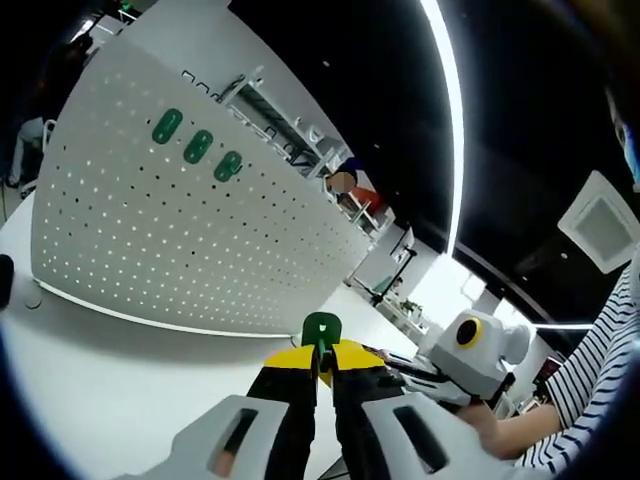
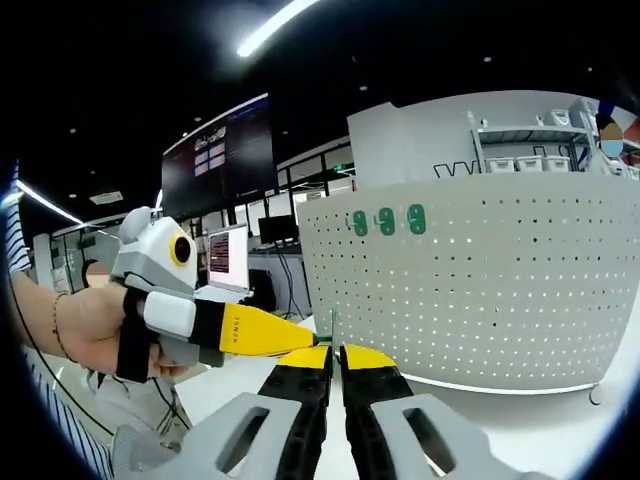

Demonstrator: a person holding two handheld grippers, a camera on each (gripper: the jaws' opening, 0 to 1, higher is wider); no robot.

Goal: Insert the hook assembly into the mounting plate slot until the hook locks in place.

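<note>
Left gripper pinches a green hook at bottom middle, not yet on the pegboard; right gripper is closed.

Three hooks in row on pegboard; pegboard upright on table.

My left gripper is pinched shut on the hook. My right gripper is shut too, jaws touching.
</note>
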